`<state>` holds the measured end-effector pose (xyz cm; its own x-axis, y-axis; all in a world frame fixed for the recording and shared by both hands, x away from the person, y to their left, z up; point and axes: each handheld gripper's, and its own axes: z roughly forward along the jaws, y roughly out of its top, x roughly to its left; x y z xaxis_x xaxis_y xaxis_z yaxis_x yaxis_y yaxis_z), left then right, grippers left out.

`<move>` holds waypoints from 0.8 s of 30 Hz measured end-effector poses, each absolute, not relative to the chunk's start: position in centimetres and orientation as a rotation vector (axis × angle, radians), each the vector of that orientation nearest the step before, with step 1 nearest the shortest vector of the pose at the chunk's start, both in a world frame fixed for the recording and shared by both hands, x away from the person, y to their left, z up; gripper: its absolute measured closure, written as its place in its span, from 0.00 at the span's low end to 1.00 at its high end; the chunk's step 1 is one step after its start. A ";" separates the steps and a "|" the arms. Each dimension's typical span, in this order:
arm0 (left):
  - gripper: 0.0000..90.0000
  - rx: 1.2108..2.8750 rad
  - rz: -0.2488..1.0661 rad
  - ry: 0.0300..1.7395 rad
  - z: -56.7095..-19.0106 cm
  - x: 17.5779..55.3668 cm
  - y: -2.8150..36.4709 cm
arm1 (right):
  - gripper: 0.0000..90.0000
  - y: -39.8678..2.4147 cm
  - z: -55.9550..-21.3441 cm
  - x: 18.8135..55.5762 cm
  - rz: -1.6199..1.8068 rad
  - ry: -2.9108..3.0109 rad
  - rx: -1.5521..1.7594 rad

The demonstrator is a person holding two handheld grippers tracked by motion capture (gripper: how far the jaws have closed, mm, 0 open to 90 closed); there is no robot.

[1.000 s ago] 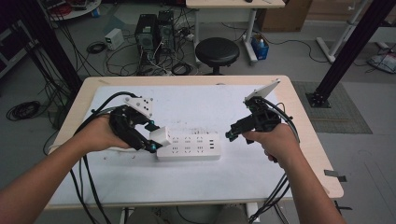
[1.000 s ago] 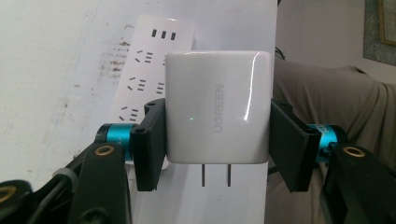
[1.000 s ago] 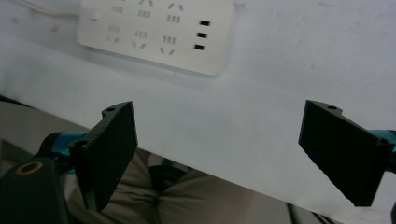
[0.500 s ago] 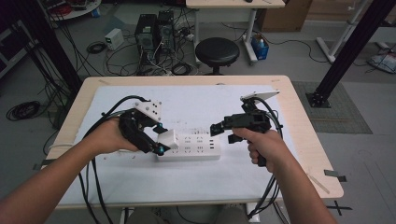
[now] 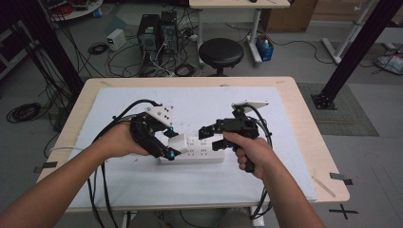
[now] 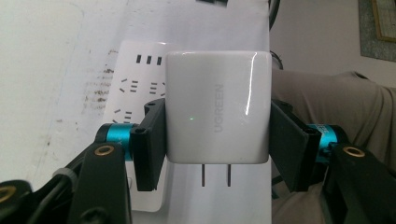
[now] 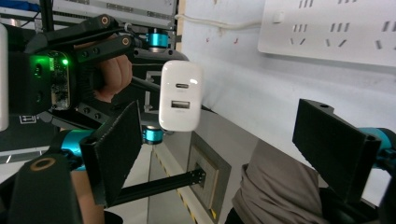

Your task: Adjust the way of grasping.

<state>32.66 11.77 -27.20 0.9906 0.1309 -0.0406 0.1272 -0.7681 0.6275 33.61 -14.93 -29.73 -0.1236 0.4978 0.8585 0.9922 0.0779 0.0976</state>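
A white UGREEN wall charger (image 6: pixel 217 112) sits between the black jaws of my left gripper (image 6: pixel 219 140), which is shut on its sides, with its two prongs (image 6: pixel 215 176) pointing back at the camera. In the high view the left gripper (image 5: pixel 171 142) holds the charger (image 5: pixel 179 141) just over the left end of a white power strip (image 5: pixel 197 153). My right gripper (image 5: pixel 209 138) hovers over the strip's middle, jaws open and empty, pointing at the charger. In the right gripper view the charger's port face (image 7: pixel 181 95) is ahead of the open right gripper (image 7: pixel 226 140).
The power strip (image 7: pixel 327 28) lies on a white mat (image 5: pixel 266 156) covering a wooden table (image 5: pixel 313 142). Black cables (image 5: pixel 102 185) trail from both grippers toward the near edge. A stool (image 5: pixel 221 51) and computer gear stand on the floor beyond the table.
The right gripper has moved left, over the strip and close to the charger. The left gripper has shifted slightly right with the charger still held.
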 end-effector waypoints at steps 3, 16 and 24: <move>0.47 2.464 0.013 0.165 -27.3 32.7 11.2 | 0.18 -14.3 -30.1 33.7 -0.948 -1.700 -1.480; 0.47 2.466 0.027 0.135 -27.7 32.7 9.8 | 0.39 -12.3 -31.4 34.0 -0.903 -1.682 -1.434; 0.47 2.478 0.042 0.124 -27.9 32.7 9.5 | 0.48 -11.9 -31.7 34.0 -0.900 -1.684 -1.428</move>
